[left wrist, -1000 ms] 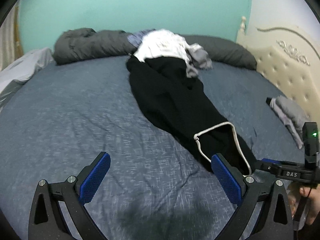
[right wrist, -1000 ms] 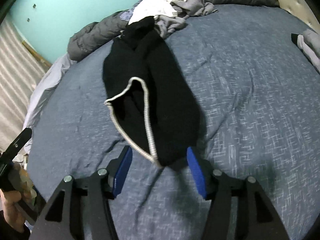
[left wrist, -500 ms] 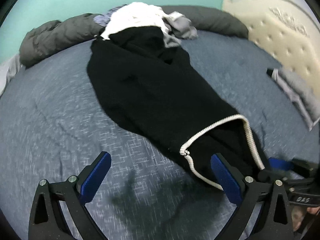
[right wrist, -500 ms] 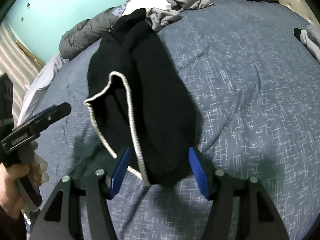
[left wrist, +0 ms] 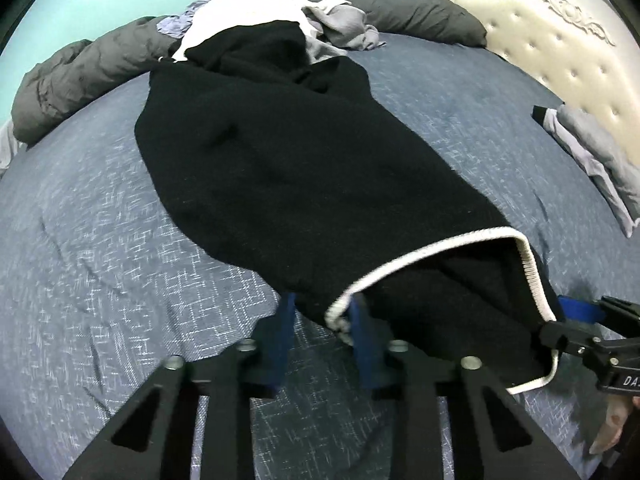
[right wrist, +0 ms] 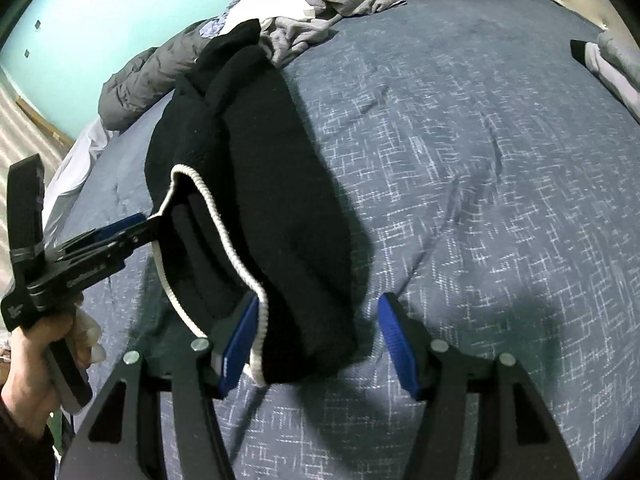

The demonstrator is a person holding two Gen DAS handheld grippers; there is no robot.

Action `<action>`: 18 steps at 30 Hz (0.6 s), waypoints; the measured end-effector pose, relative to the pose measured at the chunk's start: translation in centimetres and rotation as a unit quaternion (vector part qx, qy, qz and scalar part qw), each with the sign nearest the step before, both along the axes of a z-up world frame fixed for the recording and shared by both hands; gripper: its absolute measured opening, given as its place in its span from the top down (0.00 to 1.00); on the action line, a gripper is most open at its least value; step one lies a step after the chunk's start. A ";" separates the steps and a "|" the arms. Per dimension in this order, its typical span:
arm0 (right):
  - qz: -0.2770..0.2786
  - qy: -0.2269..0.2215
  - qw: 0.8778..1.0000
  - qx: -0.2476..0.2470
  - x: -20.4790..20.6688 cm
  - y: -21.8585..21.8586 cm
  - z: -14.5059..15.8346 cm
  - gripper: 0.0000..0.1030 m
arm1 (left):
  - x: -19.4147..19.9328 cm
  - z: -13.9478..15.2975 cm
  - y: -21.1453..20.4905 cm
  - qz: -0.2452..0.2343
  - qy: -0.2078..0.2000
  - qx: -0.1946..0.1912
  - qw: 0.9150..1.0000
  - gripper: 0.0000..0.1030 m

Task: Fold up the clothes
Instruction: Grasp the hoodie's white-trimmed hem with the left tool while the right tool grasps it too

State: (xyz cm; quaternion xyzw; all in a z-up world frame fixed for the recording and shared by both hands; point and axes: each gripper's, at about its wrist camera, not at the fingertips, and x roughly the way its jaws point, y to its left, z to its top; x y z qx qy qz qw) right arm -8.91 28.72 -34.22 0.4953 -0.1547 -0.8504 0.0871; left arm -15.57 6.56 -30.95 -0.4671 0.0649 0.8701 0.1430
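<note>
Left hand-held gripper [left wrist: 320,320] clamped on black garment [left wrist: 304,160] hem; right hand-held gripper [right wrist: 316,344] wide apart, straddling hem on bed [right wrist: 500,200].

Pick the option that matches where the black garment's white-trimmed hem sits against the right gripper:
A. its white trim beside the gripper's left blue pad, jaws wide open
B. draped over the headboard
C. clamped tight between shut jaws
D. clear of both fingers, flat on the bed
A: in the right wrist view the black garment ends between the right gripper's spread fingers, its white trim beside the left blue pad.
</note>
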 end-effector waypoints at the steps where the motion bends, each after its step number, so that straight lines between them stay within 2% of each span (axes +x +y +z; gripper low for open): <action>1: 0.004 0.000 1.000 0.000 -0.1 -0.2 0.0 0.42 | 0.2 0.2 0.0 -0.002 0.004 -0.002 1.000 0.86; 5: 0.016 0.008 1.000 -0.001 -0.1 -0.6 0.2 0.75 | 0.6 2.0 -0.4 -0.002 0.026 -0.003 1.000 0.88; 8: 0.017 0.025 1.000 0.002 0.0 -0.4 1.3 0.90 | 1.5 4.3 -0.9 -0.004 0.050 0.000 0.999 0.90; 15: 0.019 0.085 0.996 0.014 0.8 -0.3 6.1 0.93 | 3.7 11.2 -2.6 -0.004 0.110 -0.001 0.994 0.91; 18: 0.018 0.113 0.993 0.006 0.7 -0.3 9.2 0.93 | 4.5 14.3 -3.6 0.006 0.132 0.006 0.991 0.92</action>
